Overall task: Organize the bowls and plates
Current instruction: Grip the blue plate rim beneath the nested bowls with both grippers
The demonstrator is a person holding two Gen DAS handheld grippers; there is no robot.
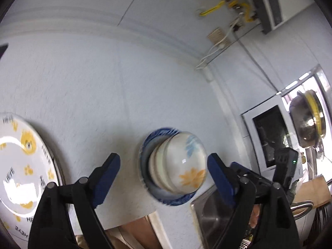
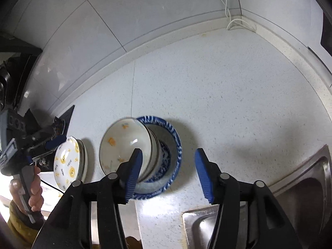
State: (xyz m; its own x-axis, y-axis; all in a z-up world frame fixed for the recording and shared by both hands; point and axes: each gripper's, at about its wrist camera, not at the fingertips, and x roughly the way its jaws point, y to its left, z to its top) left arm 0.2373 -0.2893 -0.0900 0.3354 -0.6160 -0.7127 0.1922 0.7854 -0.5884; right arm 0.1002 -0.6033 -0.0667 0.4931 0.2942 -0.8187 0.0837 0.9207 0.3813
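A stack of white flowered bowls [image 2: 124, 143] sits in a blue patterned bowl [image 2: 172, 143] on the pale counter; in the left wrist view the white bowls [image 1: 182, 161] and the blue bowl [image 1: 145, 145] lie between the fingers' line of sight. A stack of white plates with yellow bear prints [image 2: 68, 161] stands left of them and fills the left edge of the left wrist view [image 1: 22, 157]. My left gripper [image 1: 164, 176] is open and empty, also seen by the plates [image 2: 51, 143]. My right gripper [image 2: 168, 170] is open and empty, just in front of the bowls.
A steel sink [image 2: 290, 197] lies at the lower right, also in the left wrist view [image 1: 213, 213]. The counter [image 2: 228, 93] runs back to a tiled wall with a socket and white cable [image 2: 226, 2]. A steel pot [image 1: 307, 122] stands far right.
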